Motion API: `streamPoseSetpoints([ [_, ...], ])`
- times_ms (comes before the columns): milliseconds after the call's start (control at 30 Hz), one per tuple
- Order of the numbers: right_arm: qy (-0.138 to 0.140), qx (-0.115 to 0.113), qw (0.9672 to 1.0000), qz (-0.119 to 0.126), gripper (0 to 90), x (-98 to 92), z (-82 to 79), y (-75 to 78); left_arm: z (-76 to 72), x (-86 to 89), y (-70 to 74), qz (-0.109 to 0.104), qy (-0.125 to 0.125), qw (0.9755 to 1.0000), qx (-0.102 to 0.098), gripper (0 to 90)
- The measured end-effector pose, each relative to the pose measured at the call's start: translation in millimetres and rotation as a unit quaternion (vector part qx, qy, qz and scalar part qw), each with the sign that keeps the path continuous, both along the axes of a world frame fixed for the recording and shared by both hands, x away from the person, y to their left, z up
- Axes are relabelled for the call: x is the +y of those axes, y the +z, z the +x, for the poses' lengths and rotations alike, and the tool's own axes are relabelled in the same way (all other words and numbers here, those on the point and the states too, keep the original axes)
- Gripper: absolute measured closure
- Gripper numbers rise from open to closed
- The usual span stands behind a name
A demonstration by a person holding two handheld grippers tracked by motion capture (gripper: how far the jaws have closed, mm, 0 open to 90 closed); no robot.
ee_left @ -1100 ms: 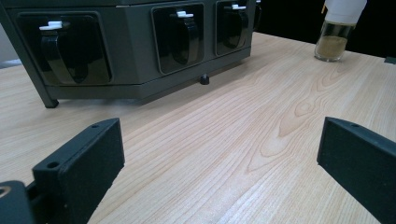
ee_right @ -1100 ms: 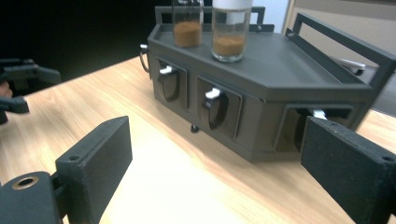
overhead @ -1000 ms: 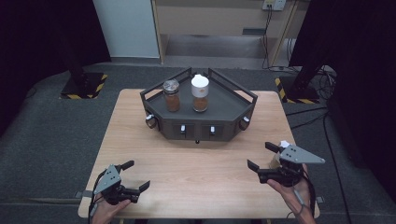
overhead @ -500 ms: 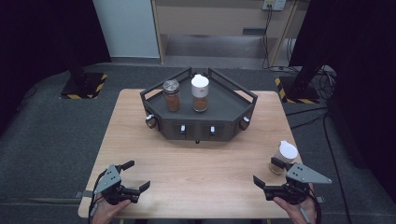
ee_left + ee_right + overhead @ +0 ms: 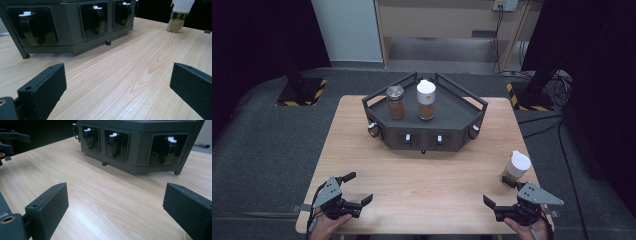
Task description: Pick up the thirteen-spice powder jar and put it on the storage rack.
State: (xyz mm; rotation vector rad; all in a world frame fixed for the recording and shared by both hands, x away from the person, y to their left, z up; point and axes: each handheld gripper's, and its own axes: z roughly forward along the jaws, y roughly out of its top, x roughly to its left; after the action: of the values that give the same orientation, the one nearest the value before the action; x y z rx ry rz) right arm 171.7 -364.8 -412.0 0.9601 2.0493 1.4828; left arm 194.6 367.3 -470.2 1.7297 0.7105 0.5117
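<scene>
A dark angular rack (image 5: pixel 462 131) stands at the back middle of the wooden table. It holds a metal-lidded spice jar (image 5: pixel 396 102) and a white-lidded spice jar (image 5: pixel 426 99). Another white-capped jar (image 5: pixel 517 166) stands on the table at the right, and it appears again in the left gripper view (image 5: pixel 178 17). My right gripper (image 5: pixel 498 191) is at the near right edge, just short of that jar. It is open, its jaws have just been opening, and nothing is between them (image 5: pixel 115 210). My left gripper (image 5: pixel 358 187) rests open and empty at the near left (image 5: pixel 117 87).
The rack's front face (image 5: pixel 70 27) carries several recessed clips with white tips, which the right gripper view also shows (image 5: pixel 140 145). Bare wood lies between the grippers and the rack. The left gripper (image 5: pixel 10 140) appears far off in the right gripper view.
My right gripper has drawn back toward the near edge and sunk lower, and the white-capped jar now stands free on the table. The left gripper has not moved.
</scene>
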Motion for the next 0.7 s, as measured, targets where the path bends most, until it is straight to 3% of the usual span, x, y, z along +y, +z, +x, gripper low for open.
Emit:
streamPoseSetpoints([
  [700, 0.001, -0.013, 0.9999, 0.009, 6.5, -5.0, -2.0, -9.9, -0.3, -0.5, 0.5, 0.001, -0.003, 1.0, -0.002, 0.0],
])
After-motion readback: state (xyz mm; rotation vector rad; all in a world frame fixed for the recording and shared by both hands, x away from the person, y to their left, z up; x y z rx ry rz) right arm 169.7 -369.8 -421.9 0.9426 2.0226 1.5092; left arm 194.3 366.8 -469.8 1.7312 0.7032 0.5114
